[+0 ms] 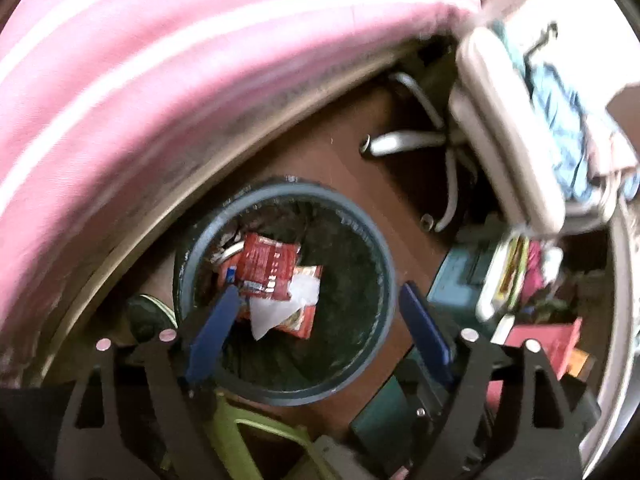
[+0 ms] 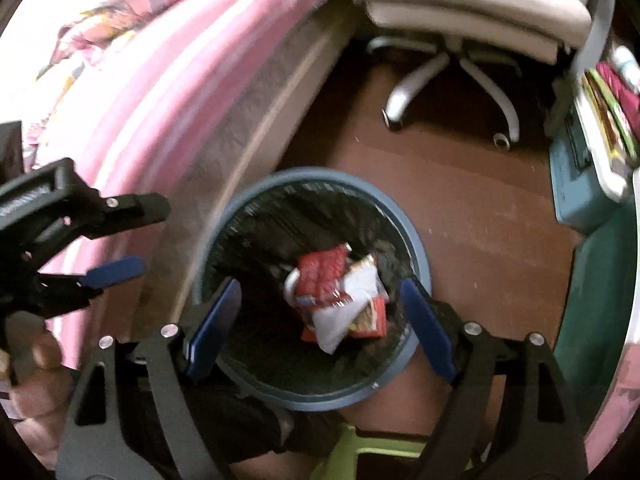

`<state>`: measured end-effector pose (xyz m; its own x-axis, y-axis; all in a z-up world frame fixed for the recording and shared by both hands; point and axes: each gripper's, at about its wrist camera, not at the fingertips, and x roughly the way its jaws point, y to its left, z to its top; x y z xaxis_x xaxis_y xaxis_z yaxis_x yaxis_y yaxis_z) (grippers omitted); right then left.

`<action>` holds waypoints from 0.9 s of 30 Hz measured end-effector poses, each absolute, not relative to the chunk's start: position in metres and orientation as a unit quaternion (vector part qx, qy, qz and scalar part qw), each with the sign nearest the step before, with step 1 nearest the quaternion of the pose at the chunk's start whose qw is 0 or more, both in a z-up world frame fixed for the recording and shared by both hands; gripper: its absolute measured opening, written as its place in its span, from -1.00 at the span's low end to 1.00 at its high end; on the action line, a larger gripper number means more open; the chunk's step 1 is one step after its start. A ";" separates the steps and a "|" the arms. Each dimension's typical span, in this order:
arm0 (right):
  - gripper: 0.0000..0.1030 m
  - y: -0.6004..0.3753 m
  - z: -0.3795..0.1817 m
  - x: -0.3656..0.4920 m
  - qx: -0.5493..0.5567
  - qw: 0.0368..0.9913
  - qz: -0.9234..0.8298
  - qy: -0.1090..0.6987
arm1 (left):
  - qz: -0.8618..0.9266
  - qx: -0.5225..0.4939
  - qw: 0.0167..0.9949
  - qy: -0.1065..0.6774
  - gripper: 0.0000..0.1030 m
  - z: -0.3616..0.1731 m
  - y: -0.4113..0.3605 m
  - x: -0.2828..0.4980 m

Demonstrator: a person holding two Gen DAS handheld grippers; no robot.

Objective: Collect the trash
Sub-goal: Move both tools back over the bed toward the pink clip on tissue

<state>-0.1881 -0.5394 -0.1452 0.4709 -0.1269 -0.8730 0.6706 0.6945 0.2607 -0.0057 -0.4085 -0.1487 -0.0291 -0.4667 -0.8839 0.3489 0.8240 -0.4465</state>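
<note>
Both hand-held grippers tilted down, spread, over bin

Pink striped bedspread hangs over the bed edge, filling the upper left. Brown wooden floor below. Pale office chair with a five-spoke wheeled base stands beyond. Blue clothes are heaped on its seat. Teal box sits at right, near a green stool.
</note>
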 end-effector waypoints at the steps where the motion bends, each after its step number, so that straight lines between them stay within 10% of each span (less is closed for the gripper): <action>1: 0.58 -0.537 -0.138 -0.188 0.296 0.809 -0.244 0.446 | -0.294 -0.067 0.699 0.648 0.59 -0.139 -0.400 -0.005; 27: 0.78 -0.421 0.051 -0.053 0.237 0.914 -0.061 0.324 | -0.257 -0.217 0.825 0.454 0.74 0.028 -0.199 0.050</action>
<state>-0.0528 -0.4208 0.0511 0.7821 0.0424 -0.6218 0.2657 0.8798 0.3942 0.0504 -0.1987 0.0283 0.4551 -0.6210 -0.6382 0.2273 0.7739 -0.5911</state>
